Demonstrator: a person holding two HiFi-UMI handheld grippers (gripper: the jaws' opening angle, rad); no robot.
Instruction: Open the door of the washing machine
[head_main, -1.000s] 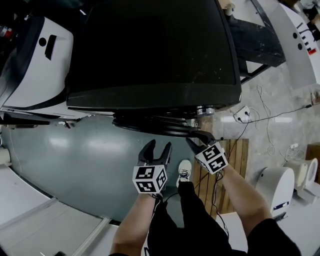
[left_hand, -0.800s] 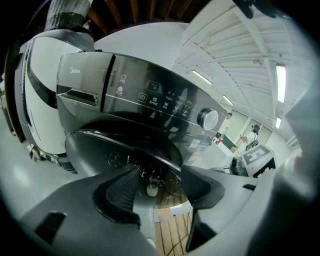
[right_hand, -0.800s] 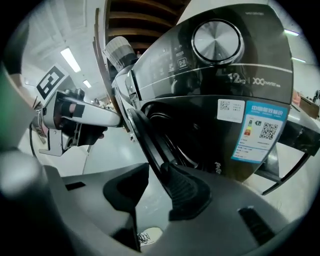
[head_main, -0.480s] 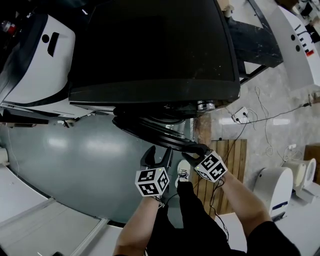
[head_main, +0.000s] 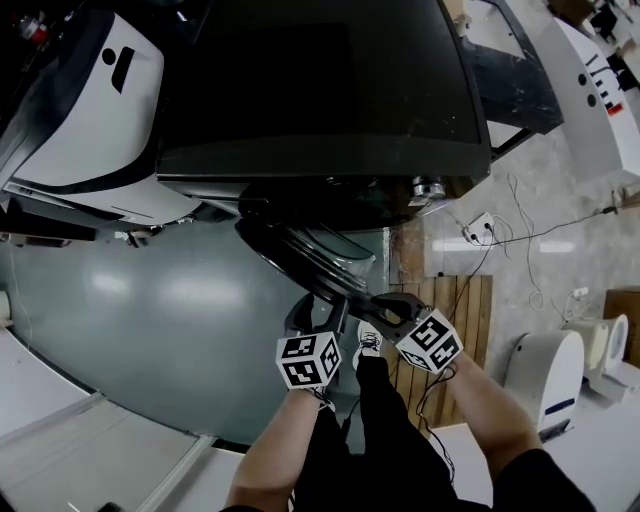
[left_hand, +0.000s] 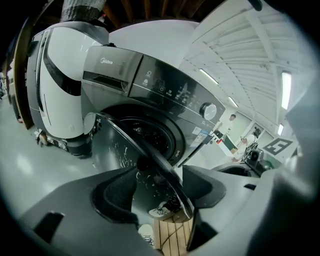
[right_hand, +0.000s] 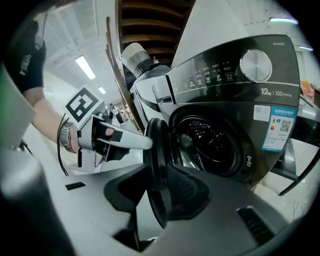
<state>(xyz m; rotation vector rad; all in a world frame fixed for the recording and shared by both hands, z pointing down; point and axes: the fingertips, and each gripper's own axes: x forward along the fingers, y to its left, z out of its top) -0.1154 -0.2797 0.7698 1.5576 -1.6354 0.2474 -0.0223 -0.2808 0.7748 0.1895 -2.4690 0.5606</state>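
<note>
The dark washing machine (head_main: 320, 90) stands in front of me with its round door (head_main: 300, 255) swung partly out. My right gripper (head_main: 385, 310) is shut on the door's rim (right_hand: 157, 165); both pads press on it, and its jaws have just been closing a little. My left gripper (head_main: 322, 312) stands open beside it and has just been opening wider. The door's edge (left_hand: 135, 150) runs between its jaws without touching the pads. The drum opening (right_hand: 210, 145) shows behind the door. One of the left gripper's fingers (right_hand: 130, 140) reaches to the rim in the right gripper view.
A white machine (head_main: 90, 110) stands at the left of the washer. A wooden pallet (head_main: 470, 310), floor cables (head_main: 530, 240) and a white device (head_main: 545, 375) lie to the right. My shoe (head_main: 368, 343) is under the grippers. A person (left_hand: 245, 145) stands far behind.
The door has swung further out from the washer. Both grippers have drawn back toward me with it, and the left jaws have spread wider.
</note>
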